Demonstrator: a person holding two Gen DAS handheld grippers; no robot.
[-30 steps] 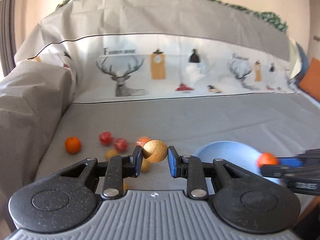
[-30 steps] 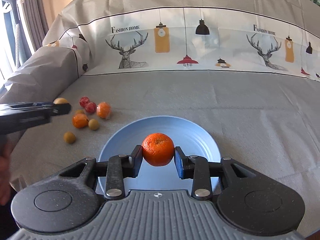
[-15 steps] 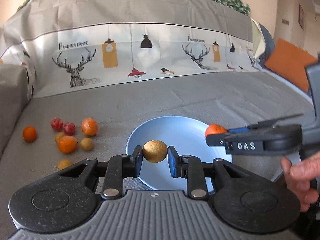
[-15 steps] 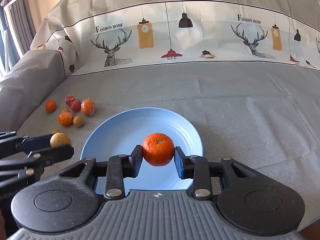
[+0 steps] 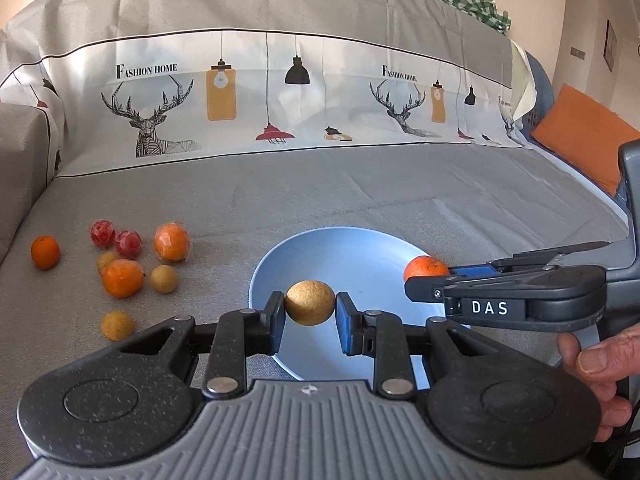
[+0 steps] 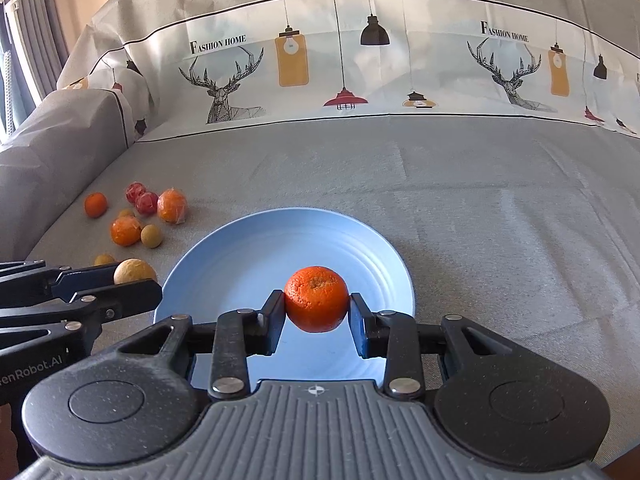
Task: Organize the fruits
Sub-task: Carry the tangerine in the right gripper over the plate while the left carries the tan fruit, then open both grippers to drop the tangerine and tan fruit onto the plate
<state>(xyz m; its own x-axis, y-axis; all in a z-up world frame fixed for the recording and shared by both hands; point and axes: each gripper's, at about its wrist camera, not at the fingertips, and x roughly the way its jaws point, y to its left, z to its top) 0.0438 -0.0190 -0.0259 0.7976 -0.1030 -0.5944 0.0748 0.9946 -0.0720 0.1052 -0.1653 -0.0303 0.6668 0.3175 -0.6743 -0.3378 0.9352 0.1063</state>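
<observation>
Left gripper (image 5: 310,314): clamped on round tan fruit (image 5: 310,302), above round blue plate (image 5: 344,256) at its 7 o'clock rim.
Right gripper (image 6: 316,314): clamped on dimpled orange mandarin (image 6: 316,298), over plate centre.

A pale blue ridged round plate (image 6: 384,264) lies on a plain grey sofa cover (image 6: 500,208) whose white band (image 6: 420,60) bears black stags, orange lanterns and red lamps, beside loose orange, red and tan fruits (image 5: 120,264).
</observation>
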